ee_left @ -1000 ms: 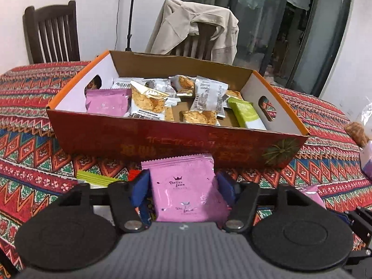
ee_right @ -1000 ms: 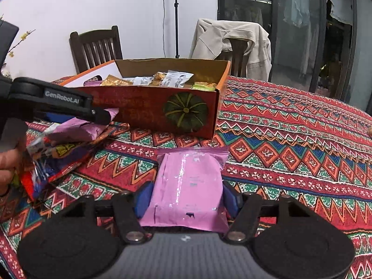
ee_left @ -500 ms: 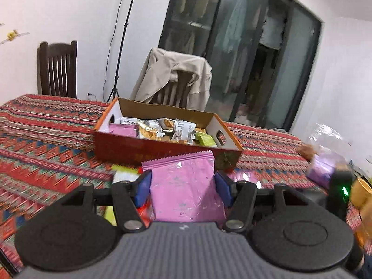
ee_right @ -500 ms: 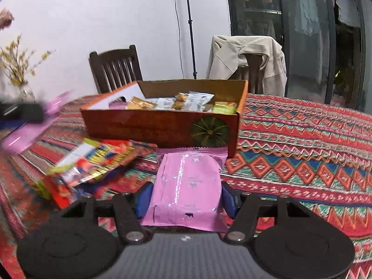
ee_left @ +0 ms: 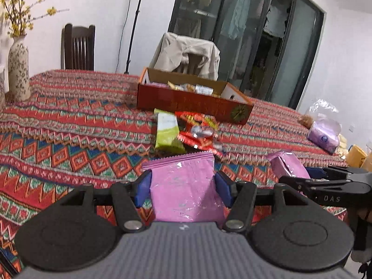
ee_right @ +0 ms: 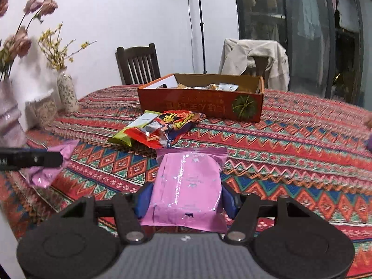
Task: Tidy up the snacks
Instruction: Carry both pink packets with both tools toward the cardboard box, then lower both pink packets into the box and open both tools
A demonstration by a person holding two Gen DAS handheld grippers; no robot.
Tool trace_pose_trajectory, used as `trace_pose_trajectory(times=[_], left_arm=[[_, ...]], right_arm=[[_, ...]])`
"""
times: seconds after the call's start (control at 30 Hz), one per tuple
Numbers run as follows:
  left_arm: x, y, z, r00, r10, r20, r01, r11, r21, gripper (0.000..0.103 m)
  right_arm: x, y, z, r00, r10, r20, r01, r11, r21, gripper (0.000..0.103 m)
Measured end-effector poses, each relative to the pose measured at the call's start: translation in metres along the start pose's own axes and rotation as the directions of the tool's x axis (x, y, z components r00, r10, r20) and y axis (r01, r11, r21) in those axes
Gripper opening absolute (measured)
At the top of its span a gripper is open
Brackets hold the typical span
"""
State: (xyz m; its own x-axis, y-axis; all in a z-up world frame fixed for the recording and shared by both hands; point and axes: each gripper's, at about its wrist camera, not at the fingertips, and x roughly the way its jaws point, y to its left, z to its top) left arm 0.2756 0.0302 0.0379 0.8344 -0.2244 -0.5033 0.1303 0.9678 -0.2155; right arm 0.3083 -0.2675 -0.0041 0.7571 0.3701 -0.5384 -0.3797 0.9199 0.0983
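- Vase (ee_left: 18,68): stands far left of the cardboard box (ee_left: 193,103), on the patterned tablecloth (ee_left: 69,125); not part of the work.
- Left gripper (ee_left: 182,187): its blue pads are pinching a pink snack packet (ee_left: 184,188) by its side edges. A second ago this view sat right against the box front; now the box is well away, so the gripper has drawn back without letting the packet go.
- Loose snacks, in front of the box: a green packet (ee_left: 167,131) and a red wrapper (ee_left: 197,127) lie touching each other on the cloth, not yet sorted.
- Cardboard box: holds a row of packets (contents too small to name from here).
- Right gripper (ee_right: 186,197): pads pressed onto a second pink packet (ee_right: 187,186), held near the cloth, to the right of the left gripper. It too is farther from the box than a second ago.
- Finding: both pink packets remain undelivered. In my judgement the retreat means placement has not begun, and each hand must travel forward to the box again before any release.
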Motion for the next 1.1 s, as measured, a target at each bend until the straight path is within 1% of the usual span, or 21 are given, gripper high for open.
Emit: trace_pose_trajectory(times=[0.1,0.2,0.27,0.33,0.4,0.5,0.6,0.67,0.7,0.77,0.87,0.93,1.0,1.1], left_arm=[[0.000,-0.005,0.001,1.000,-0.020,0.018,0.020,1.000,0.000,0.060],[0.005,-0.010,0.001,1.000,-0.025,0.011,0.025,1.000,0.003,0.060],[0.010,-0.012,0.006,1.000,-0.028,0.012,0.028,1.000,0.010,0.060],[0.013,-0.017,0.020,0.999,-0.028,0.037,0.026,0.999,0.037,0.060],[0.019,-0.022,0.044,0.996,-0.037,0.081,0.031,0.997,0.077,0.060],[0.040,-0.032,0.089,0.989,-0.070,0.128,0.055,0.992,0.117,0.060],[0.071,-0.040,0.138,0.985,-0.108,0.137,0.089,0.987,0.137,0.060],[0.102,-0.048,0.170,0.985,-0.117,0.126,0.099,0.985,0.144,0.060],[0.119,-0.052,0.184,0.987,-0.111,0.120,0.094,0.985,0.142,0.060],[0.156,-0.058,0.205,0.991,-0.076,0.107,0.059,0.986,0.156,0.060],[0.215,-0.058,0.226,0.998,-0.043,0.051,0.036,0.990,0.135,0.060],[0.254,-0.055,0.231,1.000,-0.027,0.002,0.027,0.993,0.113,0.060],[0.285,-0.050,0.232,0.999,-0.014,-0.040,0.018,0.995,0.097,0.060],[0.325,-0.044,0.228,0.996,0.004,-0.088,0.004,0.995,0.095,0.060]], right_arm=[[-0.006,0.004,0.004,1.000,-0.021,0.018,0.021,1.000,-0.010,0.061],[-0.007,0.004,0.006,1.000,-0.011,0.022,0.011,1.000,-0.014,0.061],[-0.005,0.002,0.007,1.000,-0.003,0.019,0.003,1.000,-0.017,0.061],[-0.002,0.000,0.013,1.000,0.005,0.028,-0.004,1.000,-0.016,0.061],[-0.003,-0.003,0.025,0.998,0.018,0.053,-0.017,1.000,-0.027,0.061],[-0.006,-0.011,0.059,0.992,0.041,0.115,-0.033,0.997,-0.071,0.061],[-0.001,-0.022,0.106,0.983,0.053,0.176,-0.033,0.993,-0.114,0.061],[0.010,-0.036,0.142,0.977,0.060,0.202,-0.038,0.993,-0.113,0.061],[0.019,-0.043,0.159,0.977,0.066,0.200,-0.045,0.993,-0.108,0.061],[0.047,-0.060,0.193,0.981,0.077,0.180,-0.064,0.995,-0.079,0.061],[0.100,-0.083,0.227,0.992,0.061,0.108,-0.057,0.998,-0.037,0.061],[0.139,-0.094,0.238,0.998,0.040,0.045,-0.039,0.999,-0.027,0.061],[0.178,-0.100,0.241,1.000,0.020,-0.012,-0.021,1.000,-0.024,0.061],[0.228,-0.105,0.234,0.996,0.004,-0.084,-0.006,1.000,-0.018,0.061]])
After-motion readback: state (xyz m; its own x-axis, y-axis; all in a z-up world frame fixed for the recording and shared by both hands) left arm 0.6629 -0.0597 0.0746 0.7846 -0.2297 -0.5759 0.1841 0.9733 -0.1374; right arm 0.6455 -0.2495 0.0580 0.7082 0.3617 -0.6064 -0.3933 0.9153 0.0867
